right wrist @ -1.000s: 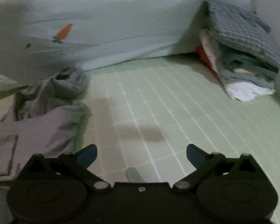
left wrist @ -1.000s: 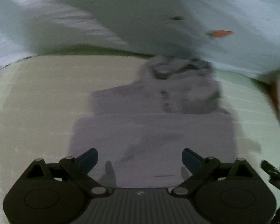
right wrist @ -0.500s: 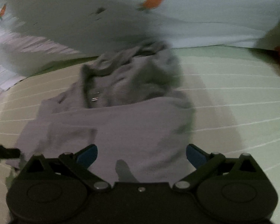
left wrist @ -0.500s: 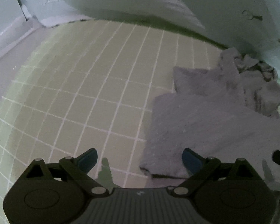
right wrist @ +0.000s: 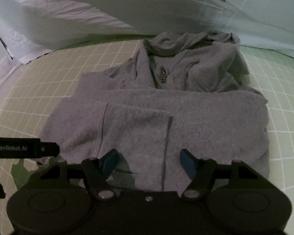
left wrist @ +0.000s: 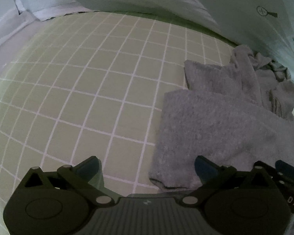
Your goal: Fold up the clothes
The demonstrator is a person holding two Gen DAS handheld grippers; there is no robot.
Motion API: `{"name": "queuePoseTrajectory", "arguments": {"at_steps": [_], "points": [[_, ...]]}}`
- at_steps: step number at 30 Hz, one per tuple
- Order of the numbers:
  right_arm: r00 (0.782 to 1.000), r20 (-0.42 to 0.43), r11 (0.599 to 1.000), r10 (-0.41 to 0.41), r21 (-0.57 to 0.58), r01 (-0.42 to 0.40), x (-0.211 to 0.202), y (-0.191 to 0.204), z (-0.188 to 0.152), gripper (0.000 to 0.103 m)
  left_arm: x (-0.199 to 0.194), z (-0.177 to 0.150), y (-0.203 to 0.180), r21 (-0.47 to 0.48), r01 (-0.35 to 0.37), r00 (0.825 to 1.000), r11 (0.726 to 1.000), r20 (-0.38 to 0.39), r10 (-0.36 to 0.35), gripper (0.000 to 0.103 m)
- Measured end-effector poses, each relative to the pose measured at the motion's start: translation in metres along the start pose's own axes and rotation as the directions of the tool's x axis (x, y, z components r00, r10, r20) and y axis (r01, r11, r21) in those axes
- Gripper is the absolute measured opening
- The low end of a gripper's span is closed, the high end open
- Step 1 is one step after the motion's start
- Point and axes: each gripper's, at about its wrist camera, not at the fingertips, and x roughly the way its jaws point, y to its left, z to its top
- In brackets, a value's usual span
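Grey hoodie [right wrist: 166, 113] lying part-folded on the green checked bed sheet [left wrist: 88, 98]. Zip pull [right wrist: 162, 76] visible from right wrist only. Left tongs [left wrist: 146, 166] wide, empty; right tongs [right wrist: 149, 160] narrower, over hem, grip unclear.

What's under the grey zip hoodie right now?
The grey zip-up fleece hoodie lies on the green sheet with white grid lines, which shows around its edges. Whatever sits beneath the folded layers themselves is covered and cannot be seen.
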Motion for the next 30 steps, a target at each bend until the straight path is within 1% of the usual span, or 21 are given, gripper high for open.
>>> {"name": "queuePoseTrajectory", "arguments": {"at_steps": [1, 2, 3, 4, 5, 8, 11, 14, 17, 19, 20, 22, 25, 27, 29, 30], "points": [[1.000, 0.006, 1.000, 0.005, -0.002, -0.005, -0.002, -0.001, 0.000, 0.056, 0.000, 0.001, 0.000, -0.004, -0.003, 1.000, 1.000, -0.001, 0.003, 0.103], [1.000, 0.011, 1.000, 0.011, -0.004, -0.011, -0.003, -0.002, 0.000, 0.042, 0.000, 0.001, -0.001, -0.006, -0.006, 1.000, 1.000, -0.003, 0.006, 0.103], [1.000, 0.017, 1.000, 0.016, -0.006, -0.016, -0.005, -0.003, 0.001, 0.033, -0.001, 0.001, -0.002, -0.007, -0.009, 1.000, 1.000, -0.005, 0.009, 0.103], [1.000, 0.022, 1.000, 0.022, -0.008, -0.022, -0.007, -0.004, 0.001, 0.009, -0.002, 0.001, -0.004, 0.000, -0.015, 1.000, 1.000, -0.002, 0.015, 0.103], [0.999, 0.028, 1.000, 0.027, -0.010, -0.027, -0.009, -0.005, 0.001, 0.003, -0.003, 0.001, -0.005, 0.010, -0.023, 1.000, 1.000, 0.000, 0.023, 0.103], [0.998, 0.044, 0.999, 0.044, -0.017, -0.043, -0.014, -0.009, 0.002, 0.003, -0.010, 0.002, -0.011, 0.040, -0.051, 0.999, 0.998, 0.012, 0.050, 0.103], [0.992, 0.105, 0.997, 0.064, -0.058, -0.058, -0.034, -0.011, 0.002, 0.003, -0.022, 0.001, -0.019, 0.064, -0.056, 0.998, 0.996, 0.042, 0.053, 0.103], [0.985, 0.150, 0.997, 0.081, -0.022, -0.079, -0.054, -0.027, 0.004, 0.003, -0.033, 0.002, -0.030, 0.086, -0.058, 0.995, 0.995, 0.086, 0.051, 0.103], [0.983, 0.175, 0.995, 0.054, 0.070, -0.067, -0.070, -0.058, 0.000, 0.003, -0.039, 0.005, -0.042, 0.116, -0.062, 0.992, 0.991, 0.114, 0.049, 0.103], [0.983, 0.182, 0.992, -0.007, 0.122, -0.015, -0.075, -0.081, -0.006, 0.003, -0.036, 0.005, -0.052, 0.135, -0.061, 0.993, 0.989, 0.109, 0.046, 0.103], [0.983, 0.180, 0.990, -0.045, 0.141, 0.020, -0.075, -0.091, -0.009, 0.003, -0.035, 0.004, -0.057, 0.143, -0.058, 0.994, 0.988, 0.102, 0.044, 0.103], [0.983, 0.159, 0.981, -0.090, 0.184, 0.060, -0.072, -0.110, -0.015, 0.003, -0.030, 0.001, -0.064, 0.155, -0.054, 0.996, 0.986, 0.085, 0.041, 0.103], [0.989, 0.114, 0.971, -0.098, 0.228, 0.070, -0.062, -0.126, -0.023, 0.004, -0.020, -0.005, -0.070, 0.174, -0.060, 0.997, 0.983, 0.051, 0.052, 0.103], [0.990, 0.080, 0.975, -0.112, 0.202, 0.094, -0.053, -0.124, -0.027, 0.005, -0.013, -0.009, -0.074, 0.186, -0.063, 0.998, 0.981, 0.028, 0.059, 0.103], [0.991, 0.049, 0.978, -0.123, 0.178, 0.113, -0.044, -0.122, -0.031, 0.007, -0.008, -0.013, -0.071, 0.173, -0.070, 0.998, 0.982, 0.008, 0.070, 0.103], [0.991, 0.036, 0.978, -0.126, 0.170, 0.118, -0.040, -0.122, -0.032, 0.007, -0.008, -0.013, -0.068, 0.156, -0.059, 0.998, 0.986, 0.007, 0.059, 0.103]]}}
